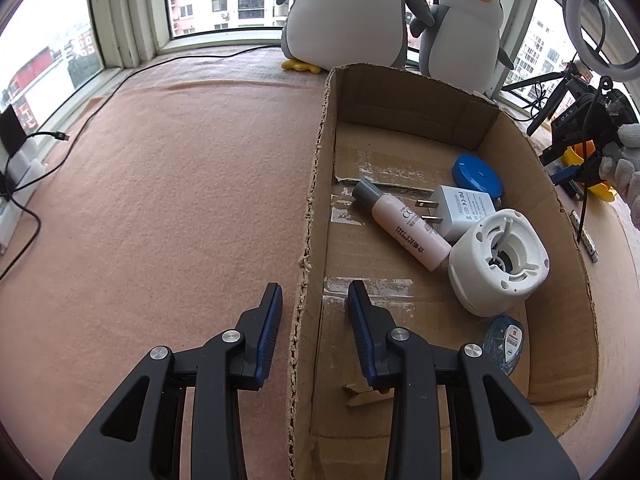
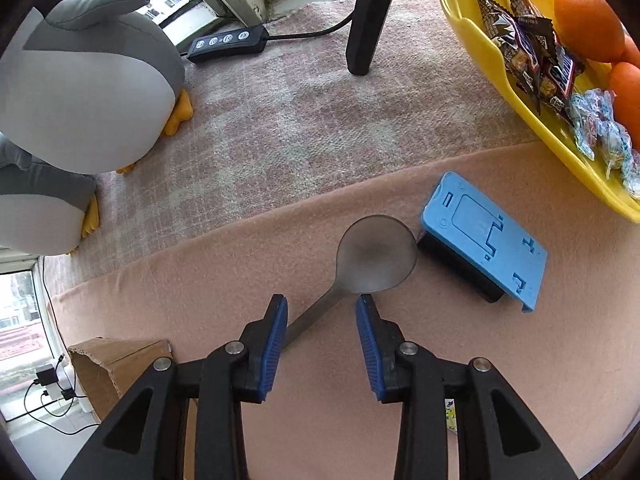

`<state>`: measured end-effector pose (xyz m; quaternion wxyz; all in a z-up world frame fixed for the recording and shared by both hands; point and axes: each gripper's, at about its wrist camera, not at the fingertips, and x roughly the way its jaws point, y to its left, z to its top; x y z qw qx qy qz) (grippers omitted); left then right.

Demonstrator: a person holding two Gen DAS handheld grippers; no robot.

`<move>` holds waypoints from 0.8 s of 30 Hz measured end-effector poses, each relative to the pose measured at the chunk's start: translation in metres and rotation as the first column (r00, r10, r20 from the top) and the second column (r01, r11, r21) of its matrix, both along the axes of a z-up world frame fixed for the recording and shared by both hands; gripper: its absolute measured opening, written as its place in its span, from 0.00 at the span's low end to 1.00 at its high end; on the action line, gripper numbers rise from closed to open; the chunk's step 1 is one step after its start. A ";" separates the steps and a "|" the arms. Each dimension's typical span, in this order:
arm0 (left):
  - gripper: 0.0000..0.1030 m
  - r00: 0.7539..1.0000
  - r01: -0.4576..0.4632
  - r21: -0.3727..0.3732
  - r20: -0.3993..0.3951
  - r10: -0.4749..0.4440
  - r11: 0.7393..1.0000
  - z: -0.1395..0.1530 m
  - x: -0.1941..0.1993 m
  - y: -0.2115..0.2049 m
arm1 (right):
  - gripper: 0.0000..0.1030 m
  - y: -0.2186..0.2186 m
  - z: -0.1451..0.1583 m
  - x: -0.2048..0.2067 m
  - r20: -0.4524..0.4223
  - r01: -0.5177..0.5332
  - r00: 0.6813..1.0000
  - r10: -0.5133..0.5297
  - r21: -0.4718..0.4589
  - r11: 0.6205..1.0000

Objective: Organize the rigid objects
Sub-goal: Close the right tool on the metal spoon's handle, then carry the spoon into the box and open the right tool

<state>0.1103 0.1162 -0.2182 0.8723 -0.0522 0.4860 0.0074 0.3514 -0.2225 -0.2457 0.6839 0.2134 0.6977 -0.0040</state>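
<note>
A: While your right gripper [image 2: 322, 312] sits over the spoon [image 2: 370, 258], fingers wide and empty, note the handle runs diagonally under the left finger [image 2: 274, 344] — you're not square to it.

B: So how do you want it taken?

A: Turn so the fingers straddle the neck just behind the bowl, come down flat to the pink blanket [image 2: 440, 360], and close only once both pads are beside the metal. It's thin and probably slippery; a skewed pinch could flip it. Mind the blue phone stand [image 2: 486, 240] just beside the bowl.

B: And your left?

A: Left gripper [image 1: 316, 300] is wide too, holding nothing, straddling the near wall of the cardboard box [image 1: 320, 152] — one finger inside.

B: Box contents?

A: Pale bottle [image 1: 404, 228], white charger [image 1: 464, 210], blue round case [image 1: 476, 174], white round gadget [image 1: 498, 264], small blue-clear item [image 1: 505, 340] near the corner. The yellow tray [image 2: 480, 44] holds snack bars, oranges, wrapped sweets — not rigid-object targets, I'd judge.
</note>
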 end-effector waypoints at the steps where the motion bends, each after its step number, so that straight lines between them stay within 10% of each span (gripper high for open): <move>1: 0.32 1.000 -0.001 0.000 0.000 0.001 1.000 0.000 0.000 0.000 | 0.32 0.004 0.000 0.002 -0.003 -0.010 1.000 0.010 -0.016 1.000; 10: 0.32 1.000 -0.004 -0.003 -0.001 0.004 1.000 0.000 0.000 0.000 | 0.17 0.064 0.005 0.010 0.009 -0.270 0.959 0.283 -0.270 0.924; 24: 0.35 1.000 -0.008 0.002 0.000 0.008 1.000 -0.001 0.000 0.000 | 0.03 0.069 0.017 -0.037 0.154 -0.361 0.903 0.401 -0.233 0.903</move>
